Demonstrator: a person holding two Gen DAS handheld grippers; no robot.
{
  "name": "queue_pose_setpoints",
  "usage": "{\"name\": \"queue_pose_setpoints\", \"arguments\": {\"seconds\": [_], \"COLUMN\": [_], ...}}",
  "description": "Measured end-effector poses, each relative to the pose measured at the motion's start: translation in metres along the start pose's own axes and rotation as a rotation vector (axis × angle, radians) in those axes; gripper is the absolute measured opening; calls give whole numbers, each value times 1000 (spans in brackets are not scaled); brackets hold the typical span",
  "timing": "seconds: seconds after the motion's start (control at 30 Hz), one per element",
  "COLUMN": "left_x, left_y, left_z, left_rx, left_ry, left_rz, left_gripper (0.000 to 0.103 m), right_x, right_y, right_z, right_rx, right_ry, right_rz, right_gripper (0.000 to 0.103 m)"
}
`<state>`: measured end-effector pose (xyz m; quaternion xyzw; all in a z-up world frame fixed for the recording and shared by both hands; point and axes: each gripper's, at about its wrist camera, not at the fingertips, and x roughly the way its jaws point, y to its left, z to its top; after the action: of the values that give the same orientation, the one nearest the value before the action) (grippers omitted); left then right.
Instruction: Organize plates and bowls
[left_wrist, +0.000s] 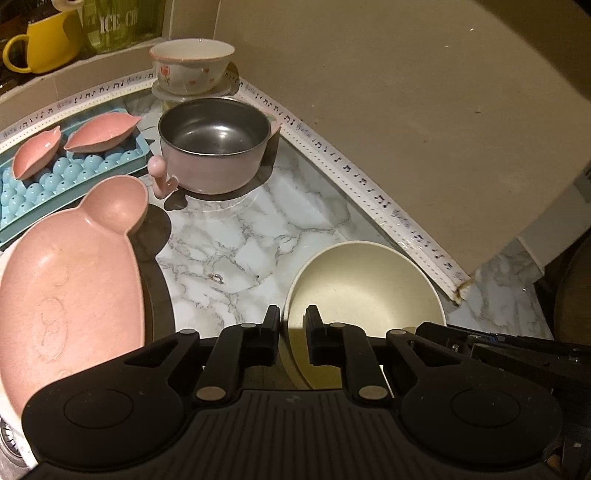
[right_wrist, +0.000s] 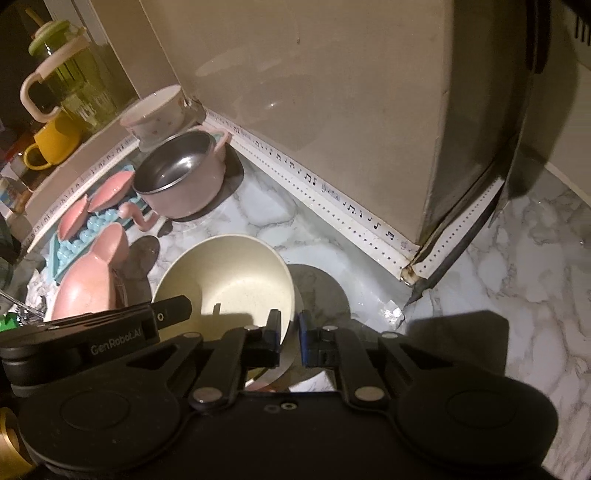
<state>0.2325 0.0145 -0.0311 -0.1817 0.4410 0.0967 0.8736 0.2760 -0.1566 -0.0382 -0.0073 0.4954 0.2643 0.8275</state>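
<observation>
The cream bowl (left_wrist: 365, 291) sat low in both views, held at its rim from two sides; the left gripper (left_wrist: 293, 325) had its jaws narrowed onto the rim's near-left edge, one finger inside and one outside, and the right gripper (right_wrist: 290, 328) pinched the opposite edge the same way. In the right view the bowl appeared clear of the marble worktop (left_wrist: 236, 236), its shadow lying apart beneath it; so the step looked like a two-handed carry. To do it well, both grips should stay level with each other, rising together so the rim did not twist or slip. Both grippers pointed steeply downward, side by side. Beyond, to the left, lay the pink bear plate (left_wrist: 70, 280); farther back stood the steel bowl (left_wrist: 216, 144), then the flowered bowl (left_wrist: 192, 64) in the corner.
</observation>
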Motion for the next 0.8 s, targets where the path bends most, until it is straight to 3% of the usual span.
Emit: {"name": "queue_pose_setpoints", "arguments": {"seconds": [0.8], "left_x": [-90], "left_y": [15], "left_z": [-58], "left_rx": [66], "left_ry": [9], "left_rz": [-40], "left_gripper": [14], "right_x": [-80], "right_y": [36], "right_z": [-63], "right_rx": [10], "right_ry": [-51], "right_rz": [8], "right_gripper": [9]}}
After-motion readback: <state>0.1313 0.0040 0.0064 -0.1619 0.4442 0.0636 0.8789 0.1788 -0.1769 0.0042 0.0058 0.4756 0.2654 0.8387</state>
